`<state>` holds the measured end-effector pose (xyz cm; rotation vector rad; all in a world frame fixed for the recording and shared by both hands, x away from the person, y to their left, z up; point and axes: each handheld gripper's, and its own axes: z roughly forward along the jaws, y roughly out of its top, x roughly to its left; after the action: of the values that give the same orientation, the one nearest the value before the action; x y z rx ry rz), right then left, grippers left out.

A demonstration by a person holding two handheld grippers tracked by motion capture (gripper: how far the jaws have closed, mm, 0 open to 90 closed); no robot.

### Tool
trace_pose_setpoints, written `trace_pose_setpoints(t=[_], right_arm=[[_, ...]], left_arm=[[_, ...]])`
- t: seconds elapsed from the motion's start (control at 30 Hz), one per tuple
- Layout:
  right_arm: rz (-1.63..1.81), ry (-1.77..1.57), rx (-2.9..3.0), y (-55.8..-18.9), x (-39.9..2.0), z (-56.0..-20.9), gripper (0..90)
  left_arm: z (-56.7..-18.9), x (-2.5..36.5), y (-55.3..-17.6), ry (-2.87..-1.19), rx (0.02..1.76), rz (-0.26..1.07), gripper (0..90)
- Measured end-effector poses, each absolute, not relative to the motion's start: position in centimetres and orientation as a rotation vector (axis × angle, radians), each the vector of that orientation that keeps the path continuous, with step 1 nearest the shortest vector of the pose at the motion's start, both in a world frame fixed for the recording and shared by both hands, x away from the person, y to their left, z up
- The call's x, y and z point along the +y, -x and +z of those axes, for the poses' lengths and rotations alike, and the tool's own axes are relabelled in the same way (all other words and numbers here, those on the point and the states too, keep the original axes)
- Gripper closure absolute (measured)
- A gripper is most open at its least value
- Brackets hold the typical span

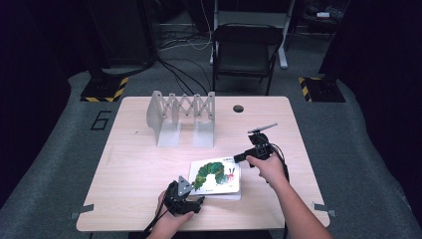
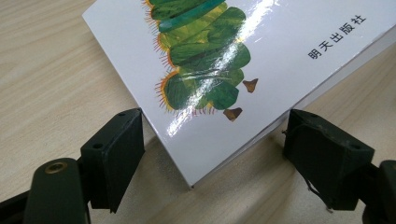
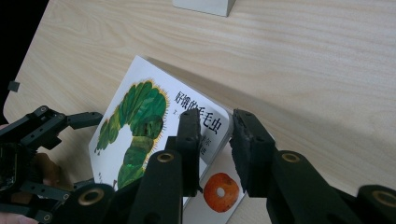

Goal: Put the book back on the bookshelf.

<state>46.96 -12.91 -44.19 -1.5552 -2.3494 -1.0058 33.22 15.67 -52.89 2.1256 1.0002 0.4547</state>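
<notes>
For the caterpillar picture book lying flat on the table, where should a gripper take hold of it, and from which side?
Probably by an edge. The book lies flat, too wide for the jaws to span, so one jaw should go over the cover and one under. The right gripper is placed so, at the raised cover corner, coming in level from the right. The left gripper, jaws open, straddles the near corner and could steady it.

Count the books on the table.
2. The caterpillar book lies at the table's near edge between the grippers; a second book with an orange ring lies under it. More could be hidden beneath.
</notes>
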Motion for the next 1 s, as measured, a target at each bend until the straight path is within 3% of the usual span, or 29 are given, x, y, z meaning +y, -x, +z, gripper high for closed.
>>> trace_pose_setpoints(t=[1.0], right_arm=[[-1.050, 1.424, -2.297, -47.20, -13.54, -43.61, 71.5]], left_arm=[[-52.48, 16.25, -33.58, -2.149, 0.974, 0.405, 25.9]])
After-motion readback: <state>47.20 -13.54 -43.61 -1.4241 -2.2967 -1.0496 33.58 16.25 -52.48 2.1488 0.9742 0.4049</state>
